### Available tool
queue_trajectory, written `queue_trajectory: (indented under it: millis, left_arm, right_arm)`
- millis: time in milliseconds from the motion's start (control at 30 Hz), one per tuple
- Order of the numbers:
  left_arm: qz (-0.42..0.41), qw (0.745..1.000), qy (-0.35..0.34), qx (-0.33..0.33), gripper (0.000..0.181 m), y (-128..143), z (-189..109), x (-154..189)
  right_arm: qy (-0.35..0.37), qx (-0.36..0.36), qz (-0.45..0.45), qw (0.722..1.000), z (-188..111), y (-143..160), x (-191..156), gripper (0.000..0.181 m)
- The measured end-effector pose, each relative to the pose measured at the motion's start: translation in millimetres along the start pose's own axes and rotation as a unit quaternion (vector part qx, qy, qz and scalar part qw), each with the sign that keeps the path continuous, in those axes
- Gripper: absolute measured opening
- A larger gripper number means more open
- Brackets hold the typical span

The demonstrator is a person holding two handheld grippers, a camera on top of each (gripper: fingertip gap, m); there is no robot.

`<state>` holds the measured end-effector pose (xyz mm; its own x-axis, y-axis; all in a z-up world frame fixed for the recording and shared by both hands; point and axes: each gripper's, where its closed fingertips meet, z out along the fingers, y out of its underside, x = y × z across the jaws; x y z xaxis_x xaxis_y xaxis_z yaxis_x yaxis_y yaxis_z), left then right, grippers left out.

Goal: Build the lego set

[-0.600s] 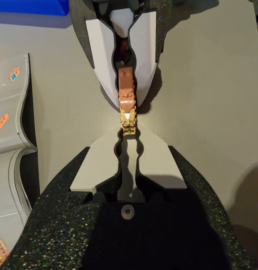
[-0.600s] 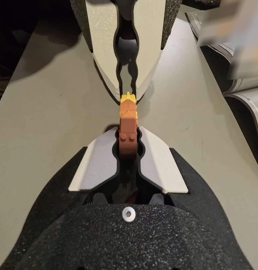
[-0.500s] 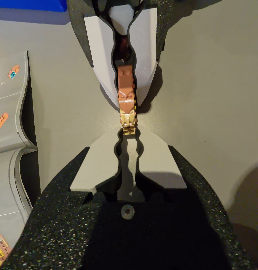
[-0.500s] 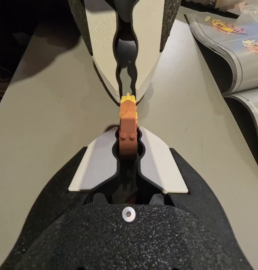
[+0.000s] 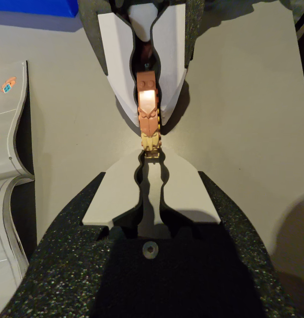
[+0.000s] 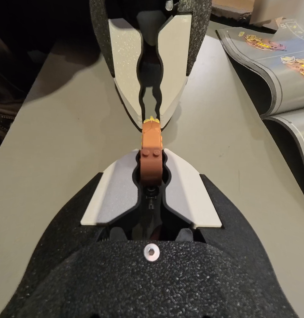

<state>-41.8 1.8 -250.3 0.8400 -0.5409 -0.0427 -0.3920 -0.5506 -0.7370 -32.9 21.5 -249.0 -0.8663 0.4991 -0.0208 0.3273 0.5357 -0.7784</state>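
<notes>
A narrow lego assembly (image 5: 148,110), brown with a tan and yellow end, hangs between my two grippers above the grey table (image 5: 233,120). My left gripper (image 5: 152,154) is shut on its tan end. My right gripper (image 5: 150,123) faces it from the far side and clamps the brown end. In the right wrist view the assembly (image 6: 151,137) runs from my right gripper (image 6: 150,154), shut on the brown studded part, to my left gripper (image 6: 150,120) pinching the yellow tip. A small black part sits behind the brown piece, deep between the right fingers.
An open instruction booklet (image 5: 6,120) lies at the left of the left wrist view and shows at the right of the right wrist view (image 6: 285,77). A blue box (image 5: 32,6) is at the top left. The table edge (image 6: 18,111) falls off into darkness. The grippers are tip to tip, or close to it.
Both grippers keep their hold. The assembly has tilted slightly, so its brown slope now catches a bright highlight. A blurred thing that crossed the top right of the right wrist view is gone.
</notes>
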Motion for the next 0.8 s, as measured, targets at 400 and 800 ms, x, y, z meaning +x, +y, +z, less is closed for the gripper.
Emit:
queue_trajectory:
  millis: [400, 800]
  left_arm:
    - [-0.021, 0.997, -0.018, 0.076, 0.02, -18.5, -15.9, -8.2]
    - [-0.079, 0.98, -0.022, 0.183, 0.041, -37.1, -44.8, -20.5]
  right_arm:
    - [0.001, 0.066, 0.017, 0.998, -12.4, -13.5, 3.7, 0.022]
    - [0.001, 0.179, 0.053, 0.982, -29.1, -43.1, 8.6, 0.021]
